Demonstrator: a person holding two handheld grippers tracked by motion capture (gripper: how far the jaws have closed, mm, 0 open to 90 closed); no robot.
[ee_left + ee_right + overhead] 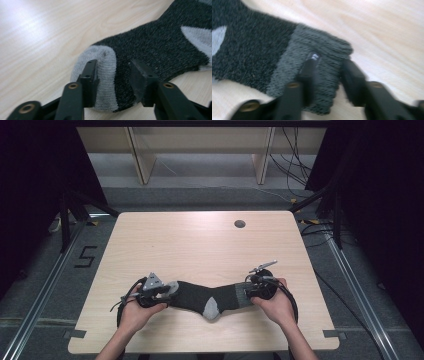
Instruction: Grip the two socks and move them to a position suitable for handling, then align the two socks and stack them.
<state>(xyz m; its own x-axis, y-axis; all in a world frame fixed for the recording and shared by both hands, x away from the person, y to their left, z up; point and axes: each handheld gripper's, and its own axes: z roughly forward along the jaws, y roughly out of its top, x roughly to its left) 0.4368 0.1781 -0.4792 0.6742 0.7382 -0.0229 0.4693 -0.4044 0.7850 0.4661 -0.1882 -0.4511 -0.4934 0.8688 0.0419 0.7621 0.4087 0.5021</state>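
A dark grey sock [210, 297] with a light grey toe, heel and cuff lies flat along the front of the wooden table [200, 240]. My left gripper [172, 288] is at the toe end, held in a hand. In the left gripper view its jaws [113, 72] stand apart, with the light toe of the sock [155, 45] lying slack between them. My right gripper [248, 292] is at the cuff end. In the right gripper view its jaws [328, 67] straddle the ribbed cuff of the sock [249, 42] with a gap, not pinching it.
A round cable hole [239, 224] sits near the table's far right. Bare wood stretches behind the sock. Beyond the far edge are pale shelf legs [142, 165] and loose cables [295, 165] on the floor; dark stands flank both sides.
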